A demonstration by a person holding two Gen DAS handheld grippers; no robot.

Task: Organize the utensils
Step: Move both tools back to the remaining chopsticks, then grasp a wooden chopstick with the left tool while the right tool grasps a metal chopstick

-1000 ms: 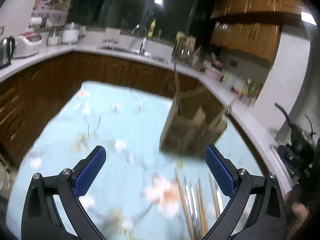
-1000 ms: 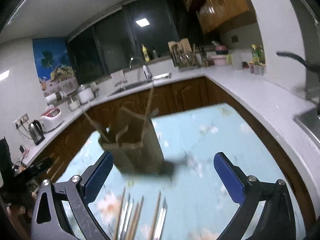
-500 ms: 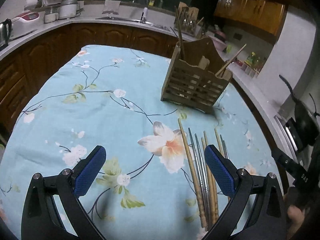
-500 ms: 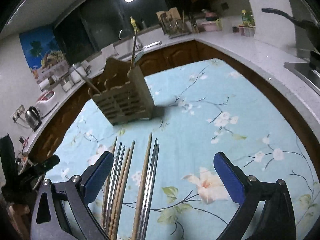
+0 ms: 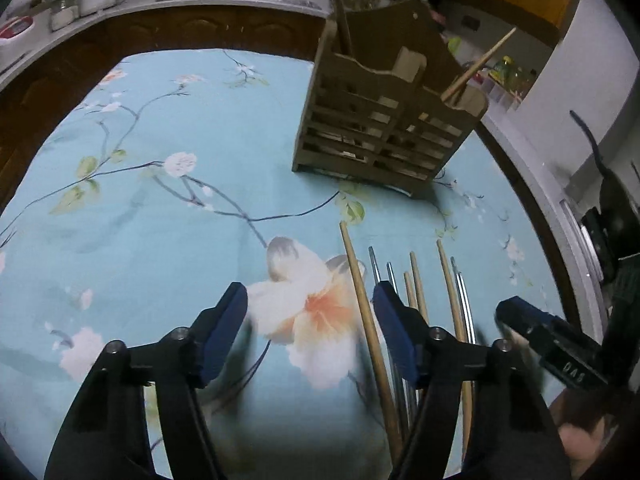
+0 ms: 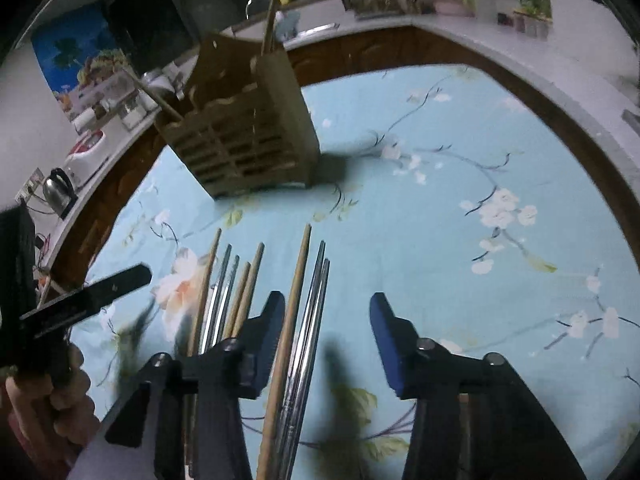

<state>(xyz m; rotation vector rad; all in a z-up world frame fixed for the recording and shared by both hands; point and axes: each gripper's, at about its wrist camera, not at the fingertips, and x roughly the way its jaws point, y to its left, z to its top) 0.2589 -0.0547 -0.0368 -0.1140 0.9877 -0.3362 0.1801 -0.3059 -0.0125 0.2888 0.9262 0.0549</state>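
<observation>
Working outward from your hands: both tools are released and low over the row of loose chopsticks [image 6: 248, 304] lying on the flowered counter [image 5: 160, 240]. Your left tool [image 5: 310, 332] stands partly spread, with the leftmost wooden stick [image 5: 366, 320] between its fingers just inside the right one; I judge nothing is pinched yet. Your right tool [image 6: 326, 340] is likewise part open, straddling a wooden stick [image 6: 294, 304] and a metal pair [image 6: 316, 308] that lie nearer its left finger; whether that finger touches them cannot be told.

As to progress, little looks done. Most sticks, wooden and metal, are still flat on the cloth. Beyond them the slatted wooden holder [image 5: 384, 120] stands upright, well apart from the row, with only two wooden sticks poking out of it. The bulk of the sorting into that holder is left for you.
</observation>
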